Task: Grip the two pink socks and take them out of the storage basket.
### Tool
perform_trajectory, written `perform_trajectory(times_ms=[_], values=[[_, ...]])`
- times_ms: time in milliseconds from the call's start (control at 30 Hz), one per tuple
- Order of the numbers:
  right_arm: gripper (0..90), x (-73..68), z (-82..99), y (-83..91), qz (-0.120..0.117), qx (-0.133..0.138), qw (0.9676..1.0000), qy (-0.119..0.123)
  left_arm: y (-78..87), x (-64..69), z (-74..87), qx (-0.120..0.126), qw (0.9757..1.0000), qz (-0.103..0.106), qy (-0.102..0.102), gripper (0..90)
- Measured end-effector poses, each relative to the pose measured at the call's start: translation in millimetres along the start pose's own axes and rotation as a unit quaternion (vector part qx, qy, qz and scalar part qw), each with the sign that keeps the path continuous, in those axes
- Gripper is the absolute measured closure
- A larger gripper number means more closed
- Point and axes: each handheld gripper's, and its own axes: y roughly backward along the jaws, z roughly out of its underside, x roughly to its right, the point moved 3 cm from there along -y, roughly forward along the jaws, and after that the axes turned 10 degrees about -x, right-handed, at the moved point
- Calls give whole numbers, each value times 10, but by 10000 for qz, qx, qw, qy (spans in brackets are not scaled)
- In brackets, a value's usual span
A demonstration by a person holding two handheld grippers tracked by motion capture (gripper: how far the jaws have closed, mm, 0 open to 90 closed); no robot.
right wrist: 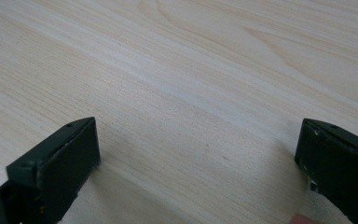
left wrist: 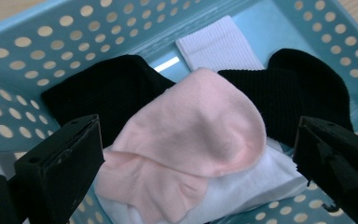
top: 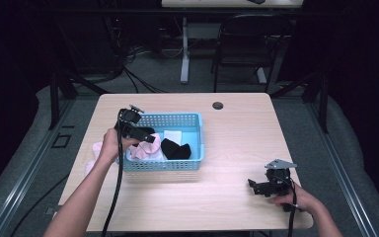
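Two jaws of the left gripper [left wrist: 193, 154] are spread wide over the pink sock [left wrist: 191, 140], which lies atop the pile inside the blue basket [left wrist: 23, 56]. Nothing is gripped yet (a reach is judged underway). Lowering and closing are called for next. The right gripper [right wrist: 196, 158] is held open, idle above the table [right wrist: 191, 70].

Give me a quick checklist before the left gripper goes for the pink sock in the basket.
1. Left gripper open: ok, jaws wide apart.
2. Pink sock between the jaws: ok.
3. Sock on top of the pile: ok, it lies over a black sock and a white sock.
4. Basket flat on the table: ok.
5. Right gripper clear of the basket: ok, open over bare table.
6. Second pink sock outside the basket: cannot tell.
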Motion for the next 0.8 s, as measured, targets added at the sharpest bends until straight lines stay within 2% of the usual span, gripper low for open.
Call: perform_trajectory(times_ms=[167, 333, 467, 667, 800], values=[[0, 0, 0, 0, -1, 1, 10000, 0, -131, -15, -42, -149, 9999, -21, 10, 89], [0, 0, 0, 0, -2, 0, 10000, 2, -261, -47, -67, -415, 9989, -140, 147, 150], [0, 1, 0, 0, -3, -3, 10000, 4, -349, -81, -77, -538, 9980, -220, 247, 175], [0, 1, 0, 0, -5, -2, 10000, 5, -409, -75, -84, -736, 9962, -334, 333, 258], [0, 0, 0, 0, -4, 0, 10000, 5, -440, -77, -82, -790, 9954, -329, 422, 321]])
